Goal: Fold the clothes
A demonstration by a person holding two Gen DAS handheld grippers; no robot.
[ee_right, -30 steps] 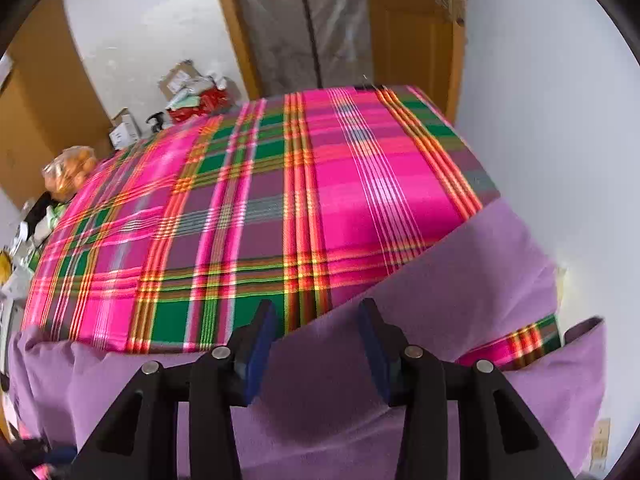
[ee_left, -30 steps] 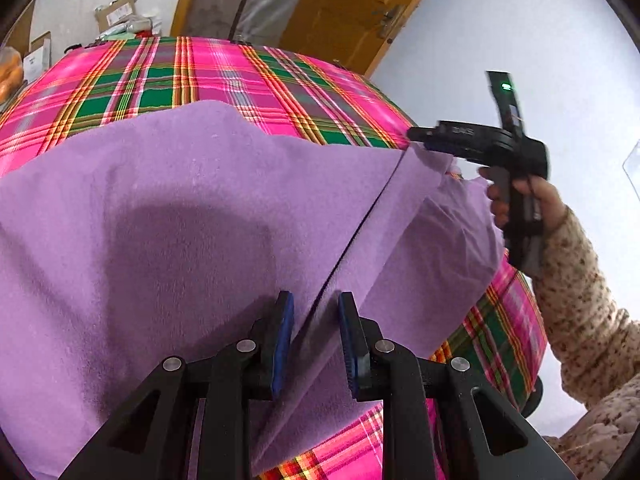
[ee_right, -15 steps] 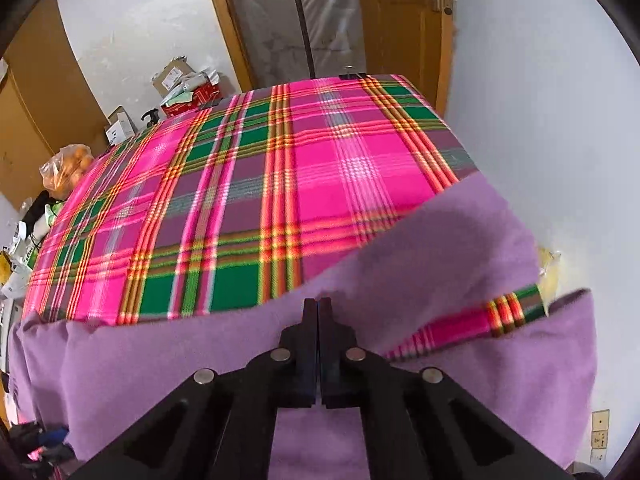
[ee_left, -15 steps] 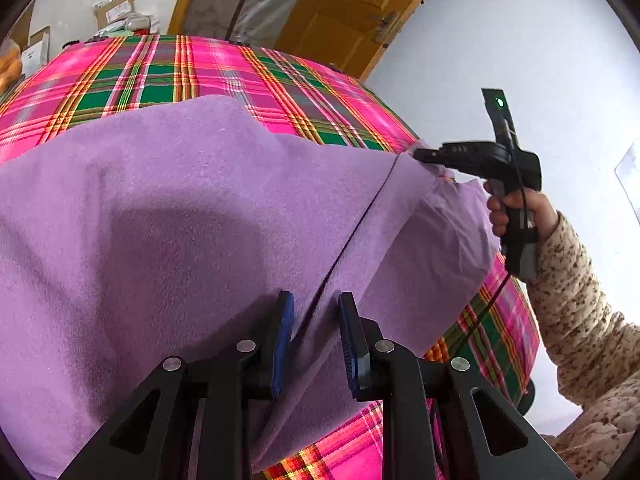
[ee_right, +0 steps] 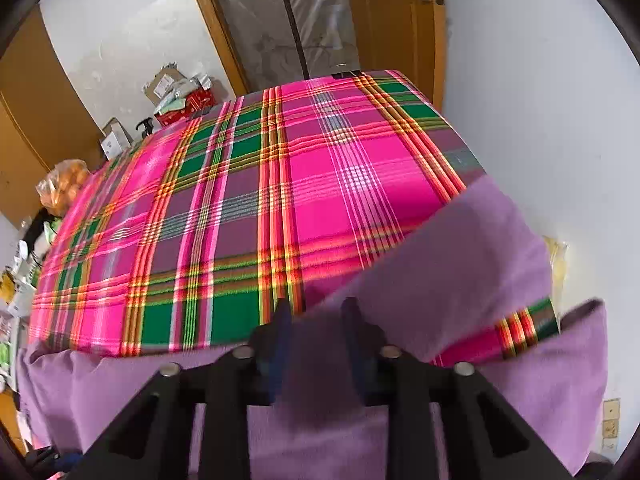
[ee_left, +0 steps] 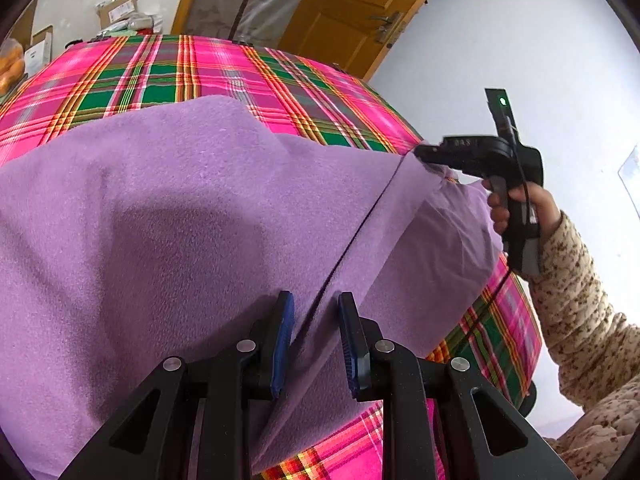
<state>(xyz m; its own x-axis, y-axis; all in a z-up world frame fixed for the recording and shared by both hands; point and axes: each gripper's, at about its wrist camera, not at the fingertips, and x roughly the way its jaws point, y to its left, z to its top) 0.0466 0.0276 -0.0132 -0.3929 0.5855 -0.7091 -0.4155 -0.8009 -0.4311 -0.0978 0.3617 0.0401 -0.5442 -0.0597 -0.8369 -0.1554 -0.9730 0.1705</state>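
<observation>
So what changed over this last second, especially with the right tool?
The right tool was open, shut on the purple cloth edge half a second ago, and has now opened again, letting go. The left tool stayed open astride the fold, and the plaid cover stayed put.

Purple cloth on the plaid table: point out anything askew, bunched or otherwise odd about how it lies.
The purple cloth lies uneven on the plaid tablecloth. Its far edge runs slanted, humped in the middle, not straight. The right end is bunched at the right hand-held gripper. In the right wrist view a plaid strip shows through a gap between purple layers.
</observation>
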